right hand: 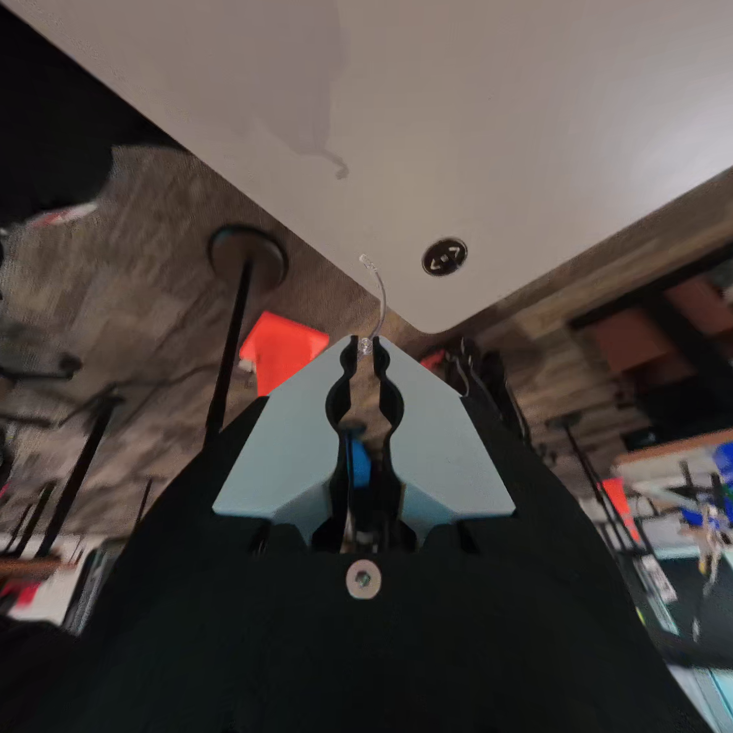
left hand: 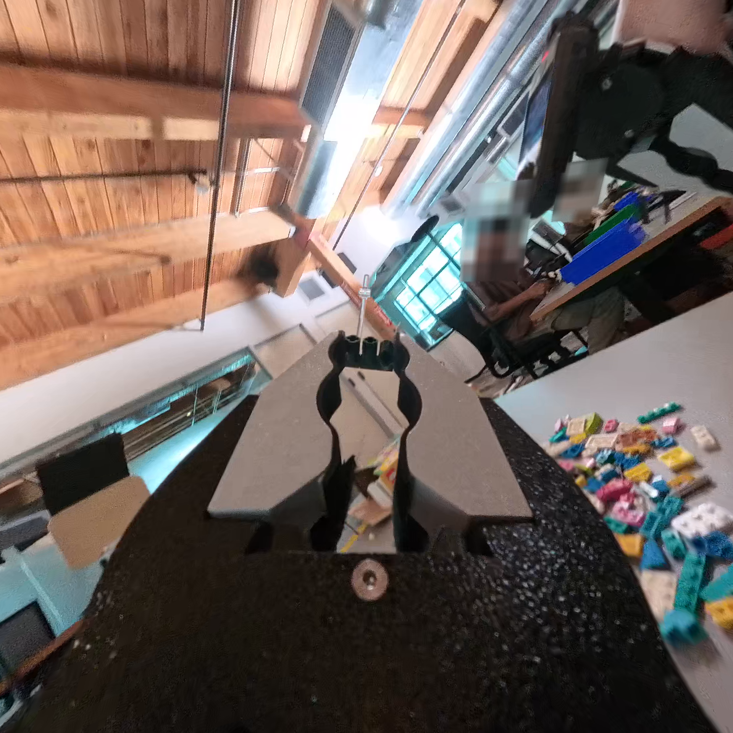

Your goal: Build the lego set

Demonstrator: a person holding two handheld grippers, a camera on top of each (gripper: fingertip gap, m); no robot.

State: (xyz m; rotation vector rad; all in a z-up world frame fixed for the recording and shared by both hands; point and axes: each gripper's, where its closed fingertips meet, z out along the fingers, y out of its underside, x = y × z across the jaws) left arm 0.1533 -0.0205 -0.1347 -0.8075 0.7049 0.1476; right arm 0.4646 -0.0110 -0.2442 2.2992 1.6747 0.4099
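While we tilt our left gripper (left hand: 367, 349) up toward the wooden ceiling (left hand: 119, 158), its tips clamp a small black brick (left hand: 367, 351) crosswise, studs facing away from the camera. A clear rod (left hand: 363, 305) stands up out of that brick. Down to our right, the loose bricks (left hand: 642, 492) lie scattered in a heap on the grey table (left hand: 654, 357), well apart from the held piece. Our right gripper (left hand: 634, 99) shows blurred at the upper right of this view. In the right wrist view, our right gripper (right hand: 365, 345) pinches the bulbous end of a thin clear stem (right hand: 377, 293), which curves away from the tips over the table's corner (right hand: 436, 158). A round black button (right hand: 444, 257) sits in the tabletop near that corner.
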